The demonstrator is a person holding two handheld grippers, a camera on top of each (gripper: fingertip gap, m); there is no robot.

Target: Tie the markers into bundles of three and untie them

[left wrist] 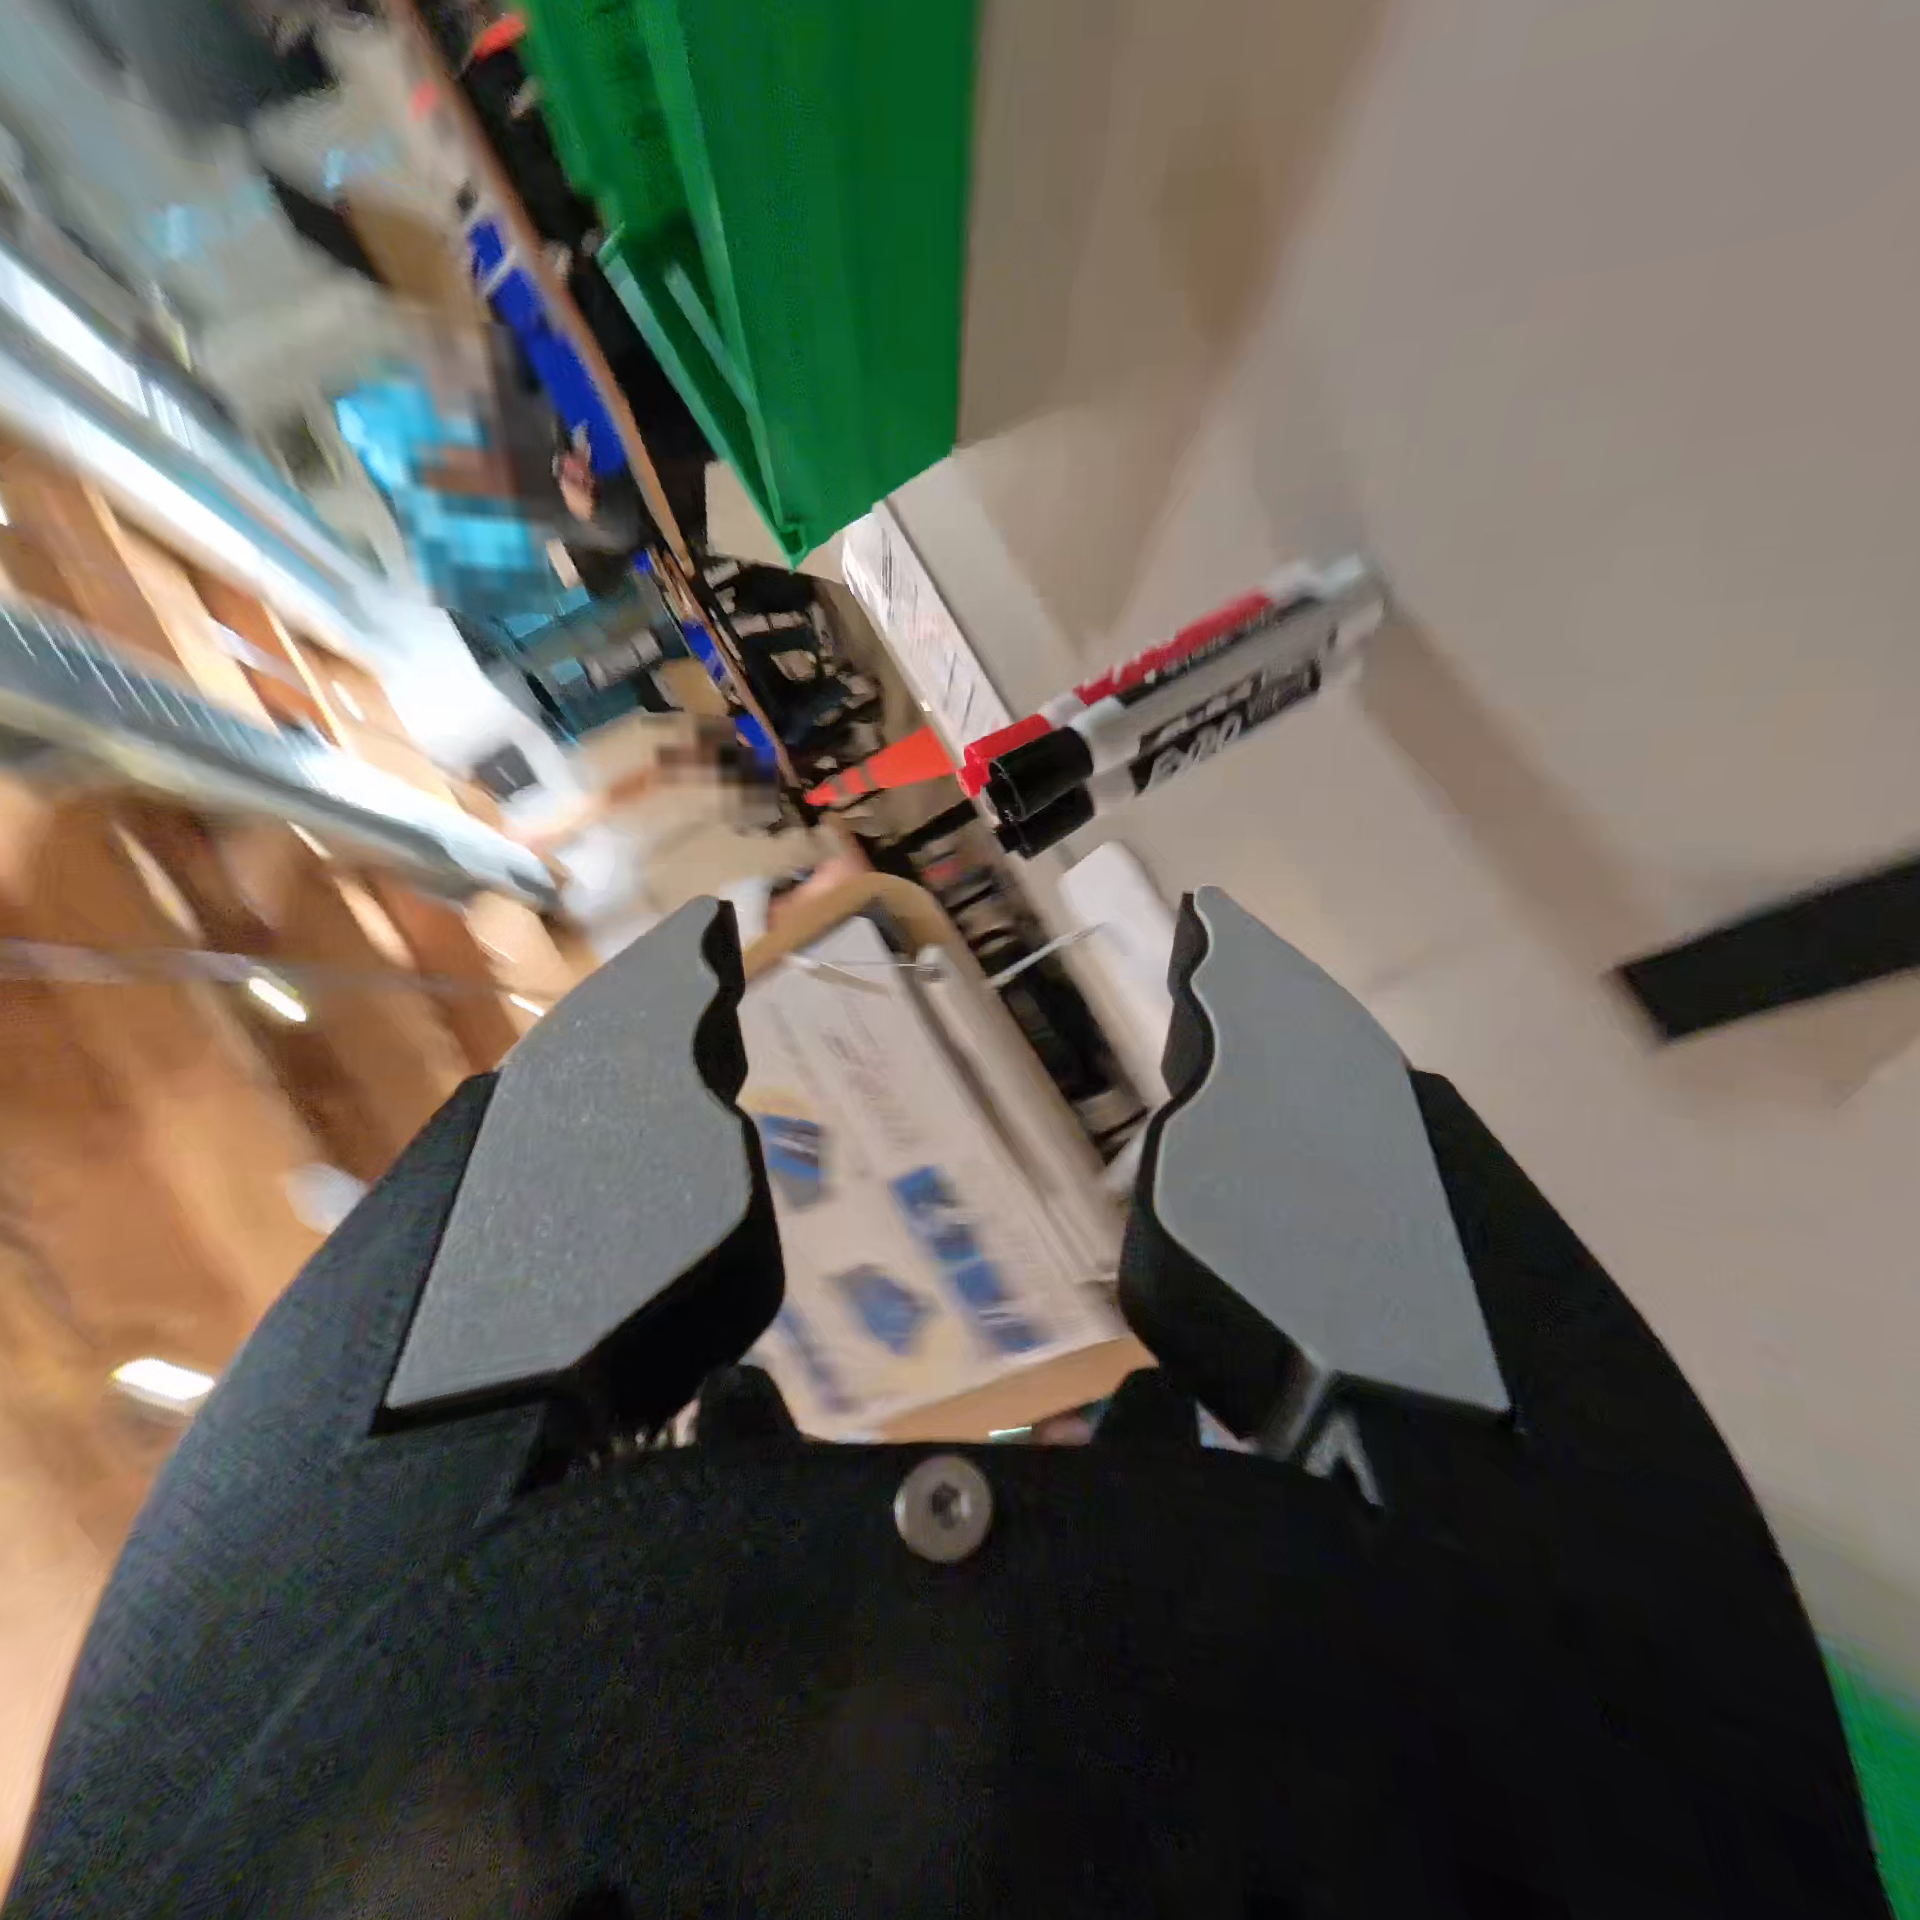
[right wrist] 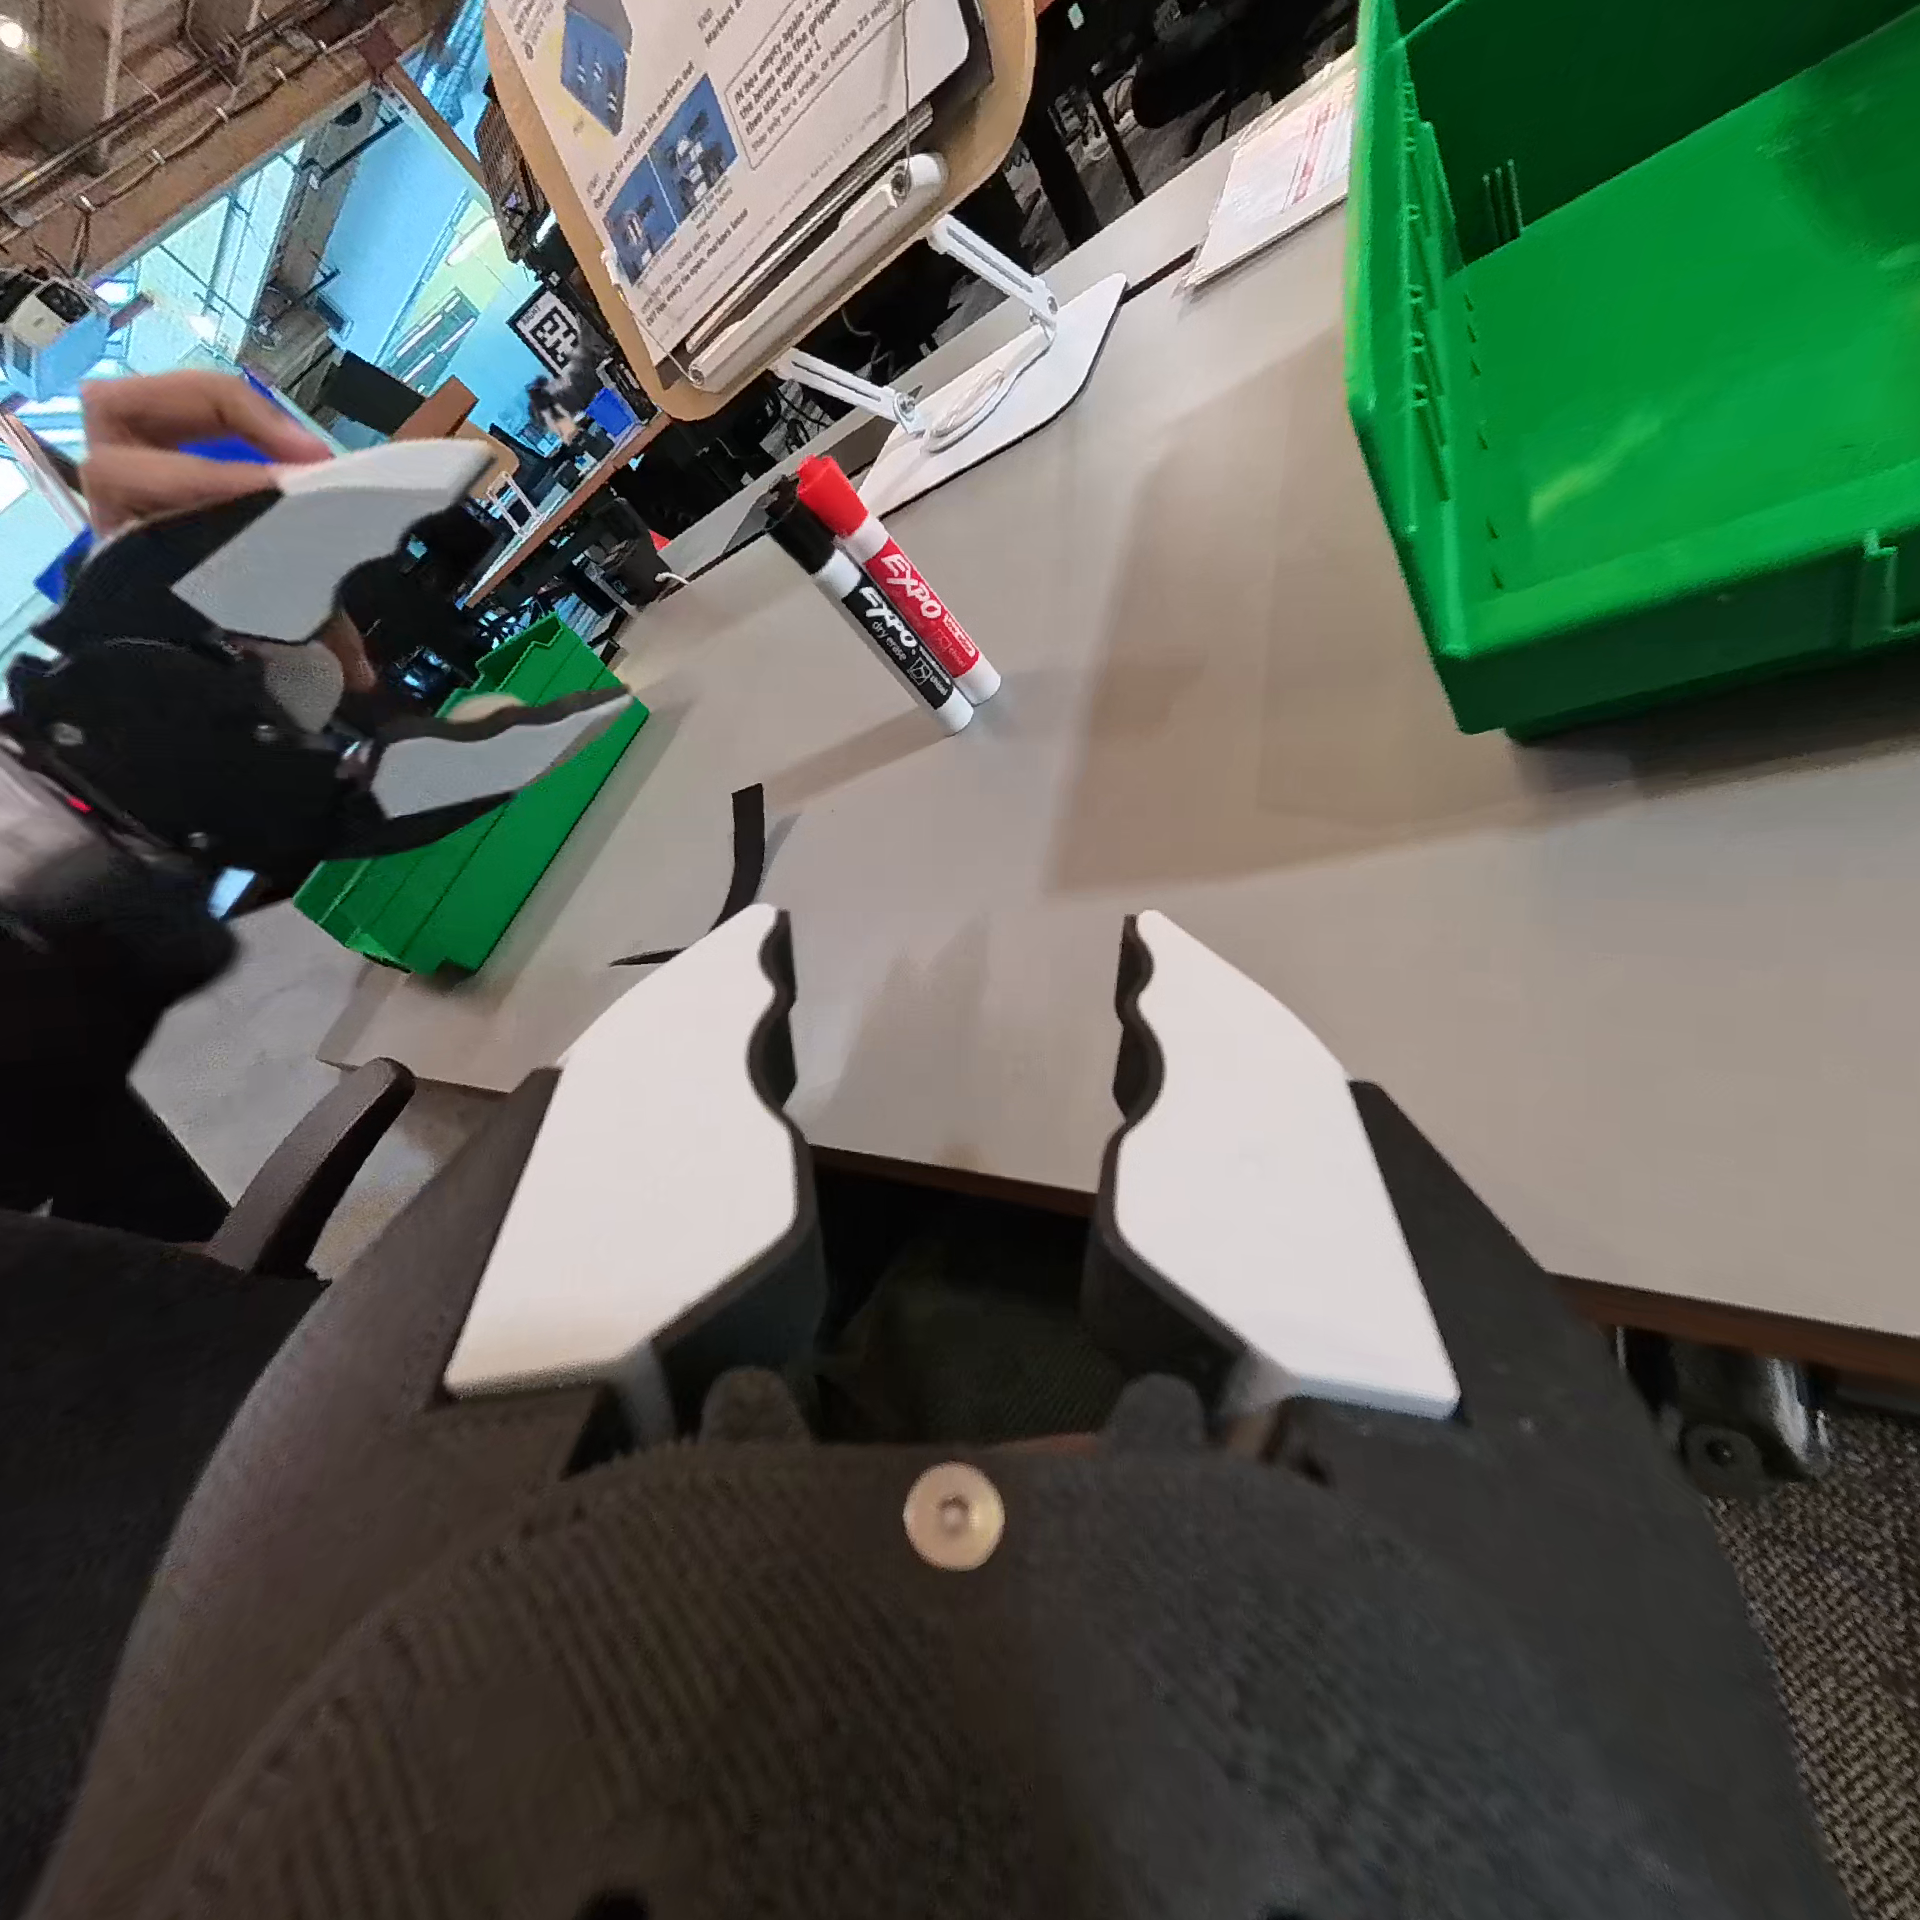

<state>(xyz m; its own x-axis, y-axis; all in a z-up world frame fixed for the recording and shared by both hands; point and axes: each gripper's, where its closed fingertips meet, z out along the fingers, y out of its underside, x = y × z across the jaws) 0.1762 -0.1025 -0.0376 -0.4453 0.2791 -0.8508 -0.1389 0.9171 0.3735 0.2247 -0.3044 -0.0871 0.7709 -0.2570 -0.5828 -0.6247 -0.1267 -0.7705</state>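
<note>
Markers (right wrist: 899, 608) lie side by side on the grey table (right wrist: 1351, 935), loose, with a red one and a black one showing. In the left wrist view the markers (left wrist: 1195, 696) show one red and two black caps. A black strap (right wrist: 743, 862) lies on the table between the markers and my right gripper (right wrist: 951, 935), which is open and empty over the table's near edge. The strap also shows in the left wrist view (left wrist: 1766, 945). My left gripper (left wrist: 961, 925) is open and empty, held in the air and tilted; it appears at the left of the right wrist view (right wrist: 556, 582).
A large green bin (right wrist: 1662, 364) stands on the table at the right, also in the left wrist view (left wrist: 810, 260). A smaller green bin (right wrist: 488, 821) sits at the left. A stand with an instruction sheet (right wrist: 769, 177) is behind the markers. A chair armrest (right wrist: 312, 1153) is below the table edge.
</note>
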